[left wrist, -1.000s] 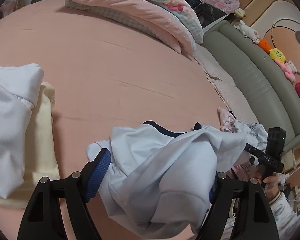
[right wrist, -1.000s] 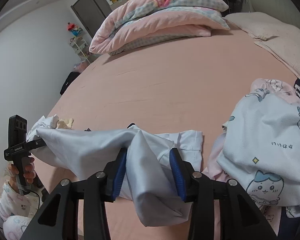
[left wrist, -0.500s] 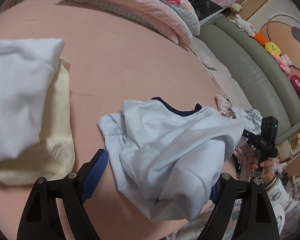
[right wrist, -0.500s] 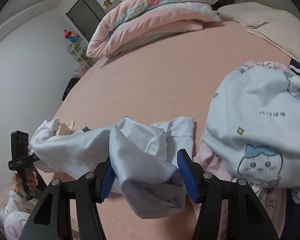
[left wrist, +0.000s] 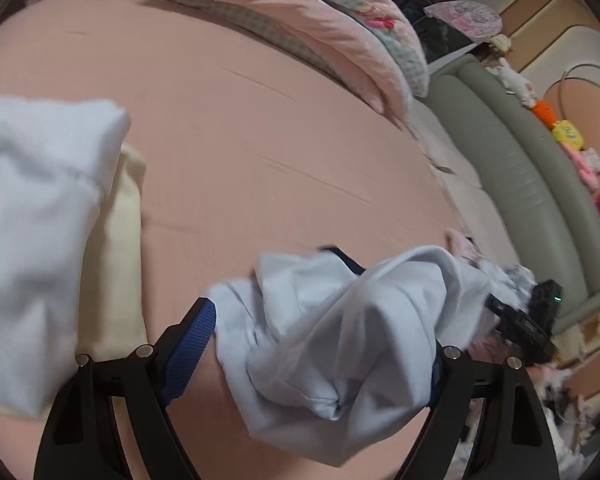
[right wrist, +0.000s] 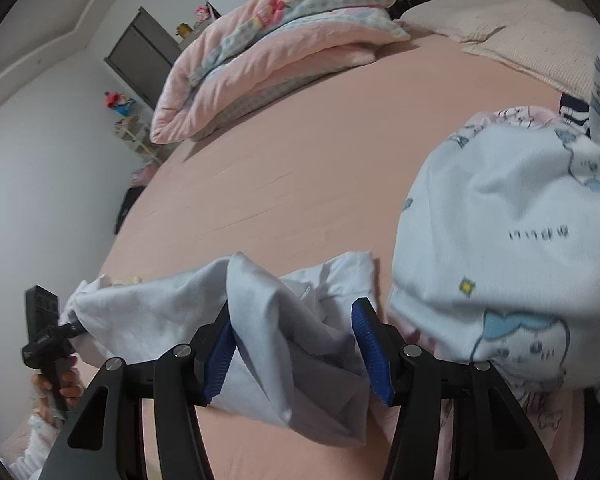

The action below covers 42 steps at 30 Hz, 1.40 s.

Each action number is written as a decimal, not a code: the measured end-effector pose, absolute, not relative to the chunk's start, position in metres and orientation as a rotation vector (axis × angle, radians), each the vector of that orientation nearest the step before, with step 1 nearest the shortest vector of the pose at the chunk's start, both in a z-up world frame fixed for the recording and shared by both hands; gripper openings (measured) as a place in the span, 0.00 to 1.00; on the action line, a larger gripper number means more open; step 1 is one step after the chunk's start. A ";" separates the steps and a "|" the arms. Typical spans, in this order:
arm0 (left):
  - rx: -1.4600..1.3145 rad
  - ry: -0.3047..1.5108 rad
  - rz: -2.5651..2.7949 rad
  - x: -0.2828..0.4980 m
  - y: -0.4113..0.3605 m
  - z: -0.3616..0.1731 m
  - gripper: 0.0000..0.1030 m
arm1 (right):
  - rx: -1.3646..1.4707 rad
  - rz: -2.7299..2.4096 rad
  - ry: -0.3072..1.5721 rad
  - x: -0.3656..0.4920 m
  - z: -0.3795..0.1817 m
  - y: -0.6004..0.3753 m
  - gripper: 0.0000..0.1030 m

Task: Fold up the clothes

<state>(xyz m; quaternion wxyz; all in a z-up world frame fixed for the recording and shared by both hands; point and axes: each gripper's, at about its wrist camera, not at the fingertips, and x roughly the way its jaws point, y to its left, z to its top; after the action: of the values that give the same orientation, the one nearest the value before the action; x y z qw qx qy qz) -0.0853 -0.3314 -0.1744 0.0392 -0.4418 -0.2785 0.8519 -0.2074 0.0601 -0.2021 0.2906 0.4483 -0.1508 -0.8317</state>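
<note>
The pale blue garment (right wrist: 260, 320) droops between both claws; left gripper (left wrist: 320, 354) gapes wide; right gripper's (right wrist: 296, 344) jaws closing, fabric loose between them.

Your right claw (right wrist: 296, 350) spread wider around the pale blue garment (right wrist: 284, 356) and is closing a little now, your left claw (left wrist: 312, 352) opened slightly beside it

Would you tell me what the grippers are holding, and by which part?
The pale blue garment: one bunched end drapes over a finger of the open left gripper, the other lies between the closing jaws of the right gripper.
</note>
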 end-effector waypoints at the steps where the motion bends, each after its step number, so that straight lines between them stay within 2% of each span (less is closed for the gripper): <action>1: -1.369 -0.846 2.629 -0.090 -0.331 -0.176 0.82 | 1.203 -2.244 -0.386 -0.210 -0.202 0.057 0.54; 7: -1.462 -0.835 2.690 -0.111 -0.332 -0.191 0.82 | 1.242 -2.369 -0.267 -0.220 -0.206 0.046 0.54; 14: -1.536 -0.729 2.716 -0.110 -0.332 -0.207 0.83 | 1.230 -2.442 -0.071 -0.223 -0.213 0.025 0.54; 20: -1.552 -0.695 2.715 -0.106 -0.330 -0.205 0.83 | 1.269 -2.453 -0.014 -0.226 -0.221 0.021 0.55; 27: -1.403 -0.658 2.752 -0.096 -0.321 -0.167 0.83 | 1.210 -2.443 -0.118 -0.217 -0.191 0.028 0.57; 31: -1.347 -0.639 2.788 -0.086 -0.316 -0.152 0.83 | 1.157 -2.454 -0.147 -0.206 -0.166 0.035 0.65; 36: -1.348 -0.698 2.776 -0.074 -0.313 -0.156 0.83 | 1.133 -2.468 -0.169 -0.193 -0.156 0.045 0.66; 42: -1.269 -0.810 2.779 -0.061 -0.305 -0.172 0.82 | 1.198 -2.454 -0.237 -0.181 -0.178 0.057 0.66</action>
<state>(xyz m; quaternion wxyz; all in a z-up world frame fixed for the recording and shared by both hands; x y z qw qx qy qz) -0.0606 -0.3053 -0.1718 -0.0095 -0.4014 -0.2563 0.8793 -0.1809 0.0571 -0.1778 0.1988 0.4282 -0.0846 -0.8775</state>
